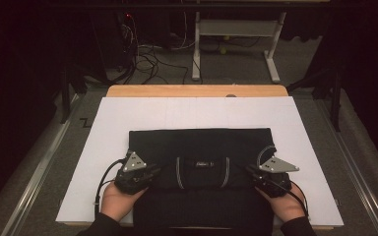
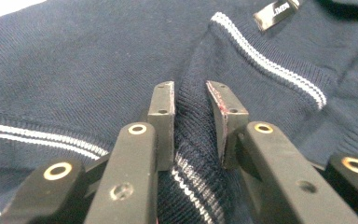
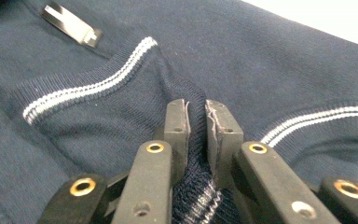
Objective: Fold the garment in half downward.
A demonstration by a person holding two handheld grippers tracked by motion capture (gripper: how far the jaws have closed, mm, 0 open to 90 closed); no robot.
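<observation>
**Two tools pinching a folded sweater**

Left tool point(image 1: 150, 173): jaws clamped on a raised fold of the navy sweater point(image 1: 199, 147), at its left edge. The sweater lies flat on the white-covered table point(image 1: 197, 110), between both tools. Right tool point(image 1: 252, 173): jaws likewise clamped on a fold at the right edge, beside the white-striped ribbing point(image 3: 88, 91).

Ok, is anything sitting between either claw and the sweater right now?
Nothing visible. The left claw already pinches a ridge of the navy sweater between its pads, and the right claw does the same on the other side. The white sheet beyond the sweater lies bare.
</observation>
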